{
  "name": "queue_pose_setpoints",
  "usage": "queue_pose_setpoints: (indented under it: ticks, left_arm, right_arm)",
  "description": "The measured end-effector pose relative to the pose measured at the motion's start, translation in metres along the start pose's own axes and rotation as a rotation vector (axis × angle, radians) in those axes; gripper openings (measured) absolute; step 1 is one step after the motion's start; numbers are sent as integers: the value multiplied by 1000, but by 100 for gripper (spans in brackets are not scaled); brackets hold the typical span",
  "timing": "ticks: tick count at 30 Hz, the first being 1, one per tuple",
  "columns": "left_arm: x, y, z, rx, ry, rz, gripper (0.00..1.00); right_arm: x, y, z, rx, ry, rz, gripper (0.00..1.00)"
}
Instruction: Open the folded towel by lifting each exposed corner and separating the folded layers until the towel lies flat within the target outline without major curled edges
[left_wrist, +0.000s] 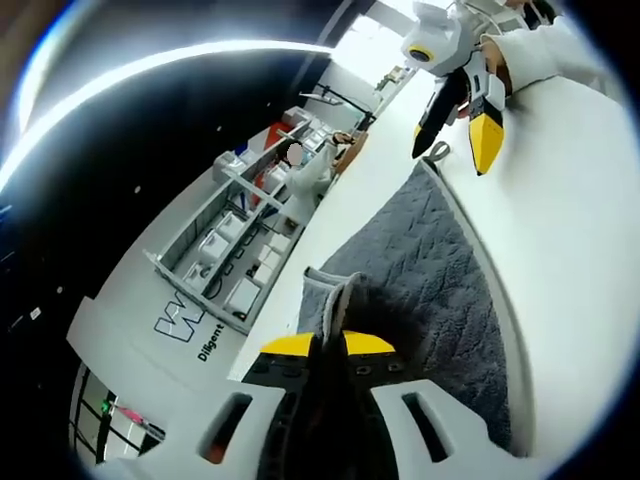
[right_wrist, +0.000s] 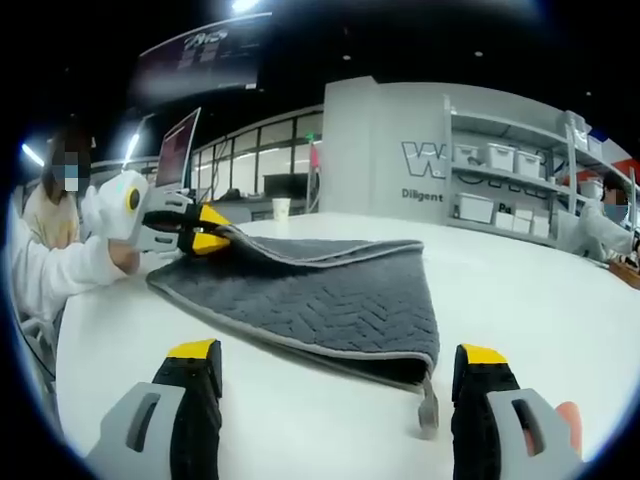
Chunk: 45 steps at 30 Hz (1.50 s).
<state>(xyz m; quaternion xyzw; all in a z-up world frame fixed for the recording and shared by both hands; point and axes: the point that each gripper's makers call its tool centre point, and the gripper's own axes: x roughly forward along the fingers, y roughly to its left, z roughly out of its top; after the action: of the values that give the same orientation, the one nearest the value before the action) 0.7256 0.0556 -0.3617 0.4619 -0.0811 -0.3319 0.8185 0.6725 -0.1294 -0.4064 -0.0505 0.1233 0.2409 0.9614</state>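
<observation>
Towel (right_wrist: 320, 300): grey, quilted chevron weave, folded, lying on white table (right_wrist: 520, 290). Top layer is lifted at one corner, lower layer flat on the surface. Hanging loop (right_wrist: 428, 408) sticks out at the near corner in right gripper view.

Left gripper (left_wrist: 328, 335): jaws pinched together on a towel corner, fabric bunched between the yellow tips. Same grip visible in right gripper view at far left (right_wrist: 205, 240), corner raised off the table.

Right gripper (right_wrist: 340, 370): jaws spread wide, nothing between them, hovering just short of the loop corner, apart from the cloth.

Shelving unit (right_wrist: 520, 190) behind the table carries white storage bins (right_wrist: 497, 155); bin contents not readable.
</observation>
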Motion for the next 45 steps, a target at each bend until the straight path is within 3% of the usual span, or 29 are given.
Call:
queue_pose_setpoints:
  ticks: [7, 10, 16, 25, 28, 36, 45]
  left_arm:
    - [-3, 14, -6, -61, -2, 22, 6]
    - [-7, 28, -14, -81, 12, 65, 6]
    - [-14, 58, -36, -200, 37, 142, 6]
    - [-20, 85, -63, -352, 54, 202, 6]
    - [-16, 98, -83, -428, 60, 215, 6]
    - [-22, 105, -113, -623, 99, 249, 7]
    - [-40, 124, -132, -780, 85, 329, 4]
  right_arm:
    - [-1, 2, 2, 16, -15, 9, 96]
    - [0, 1, 2, 15, -11, 9, 97]
    - [-1, 0, 2, 18, -13, 5, 97]
    - [0, 3, 0, 6, -1, 13, 97]
    - [0, 2, 0, 12, -3, 18, 97]
    - [-1, 4, 2, 11, -11, 22, 96]
    - [1, 5, 1, 9, -6, 29, 96]
